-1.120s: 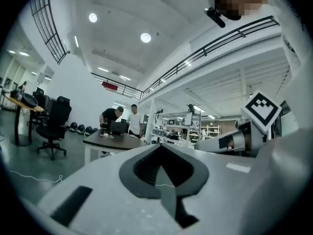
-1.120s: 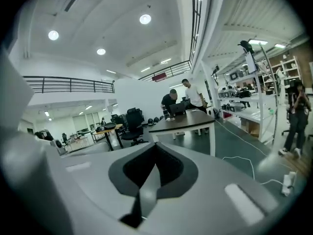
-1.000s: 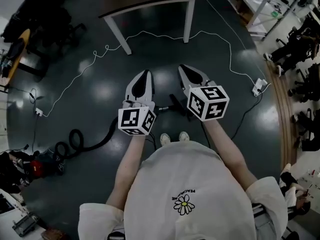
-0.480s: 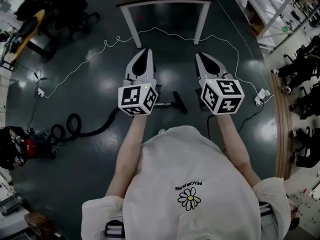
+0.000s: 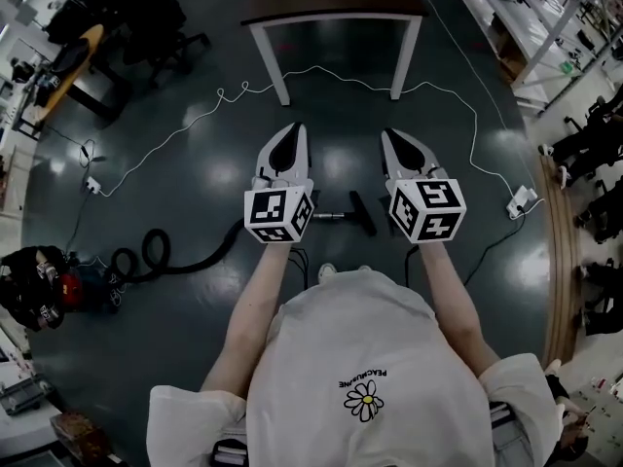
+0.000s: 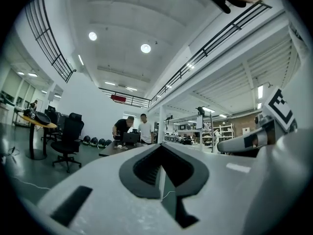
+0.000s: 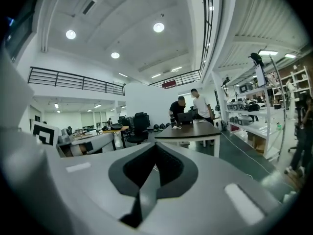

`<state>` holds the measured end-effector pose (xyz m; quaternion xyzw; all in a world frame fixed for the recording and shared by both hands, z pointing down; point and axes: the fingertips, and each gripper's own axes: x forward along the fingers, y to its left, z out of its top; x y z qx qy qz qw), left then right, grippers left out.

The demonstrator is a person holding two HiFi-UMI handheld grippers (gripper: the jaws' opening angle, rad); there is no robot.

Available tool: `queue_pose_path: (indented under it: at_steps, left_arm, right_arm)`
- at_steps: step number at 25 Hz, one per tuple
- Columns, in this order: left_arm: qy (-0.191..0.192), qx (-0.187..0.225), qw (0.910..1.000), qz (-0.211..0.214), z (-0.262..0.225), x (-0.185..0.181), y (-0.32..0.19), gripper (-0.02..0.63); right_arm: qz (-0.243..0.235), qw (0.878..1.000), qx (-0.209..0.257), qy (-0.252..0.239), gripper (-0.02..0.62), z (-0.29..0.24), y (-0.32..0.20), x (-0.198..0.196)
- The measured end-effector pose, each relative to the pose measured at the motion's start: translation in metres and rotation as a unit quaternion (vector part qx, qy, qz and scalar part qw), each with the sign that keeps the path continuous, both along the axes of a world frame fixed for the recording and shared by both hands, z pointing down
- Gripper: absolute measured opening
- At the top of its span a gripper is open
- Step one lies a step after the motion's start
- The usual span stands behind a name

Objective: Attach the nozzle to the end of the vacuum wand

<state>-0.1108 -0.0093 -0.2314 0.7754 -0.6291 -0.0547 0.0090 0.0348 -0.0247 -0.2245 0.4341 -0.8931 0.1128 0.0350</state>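
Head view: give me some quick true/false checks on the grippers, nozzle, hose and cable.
1. Both grippers are shut and hold nothing. True: the left gripper and the right gripper have their jaws together, with nothing between them.
2. The nozzle lies on the table. False: the nozzle lies on the floor, below the gap between the two grippers; the table is farther ahead.
3. The hose runs off to the person's right. False: the hose curves away to the left, toward the vacuum cleaner.
4. A white cable lies on the floor near the table. True: the cable snakes past the table's legs.
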Motion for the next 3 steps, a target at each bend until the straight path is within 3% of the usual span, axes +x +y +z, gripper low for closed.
queue_pose_path:
  at_steps: [3]
  left_arm:
    - [0.009,-0.004,0.9999,-0.004,0.0032,-0.0066,0.0031,0.003]
  right_arm:
    - [-0.013,1.0,0.003,0.022,0.006,0.005,-0.0027,-0.0103]
